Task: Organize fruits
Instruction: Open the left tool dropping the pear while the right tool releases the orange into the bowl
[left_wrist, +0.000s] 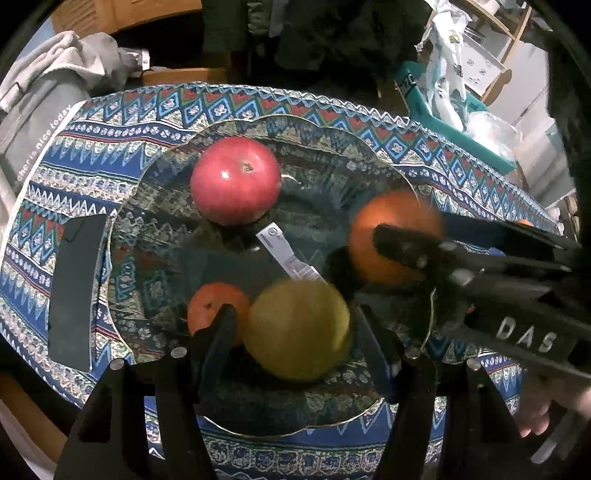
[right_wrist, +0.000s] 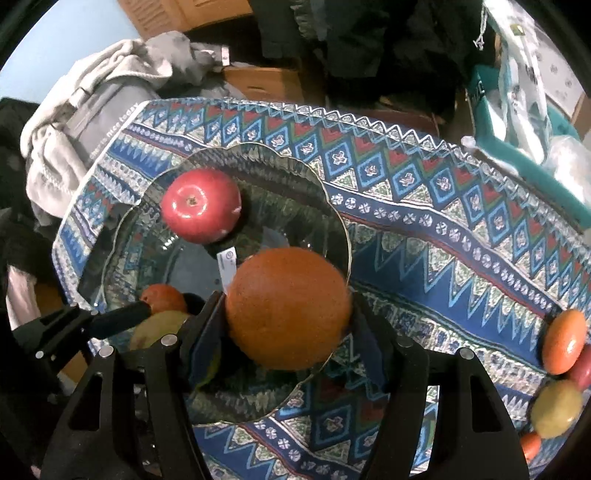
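Right wrist: right tongs (right_wrist: 288, 314) clamp the orange (right_wrist: 288, 308) over the glass plate (right_wrist: 332, 218).

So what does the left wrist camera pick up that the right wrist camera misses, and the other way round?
Only the left wrist view shows the whole yellow-green fruit between the left gripper's fingers, and a dark flat rectangle beside the plate.

Only the right wrist view shows more fruit waiting on the cloth: a flattish orange fruit and a yellow-green one.

Both show the glass plate, red apple, small orange fruit, and the large orange in the right gripper.
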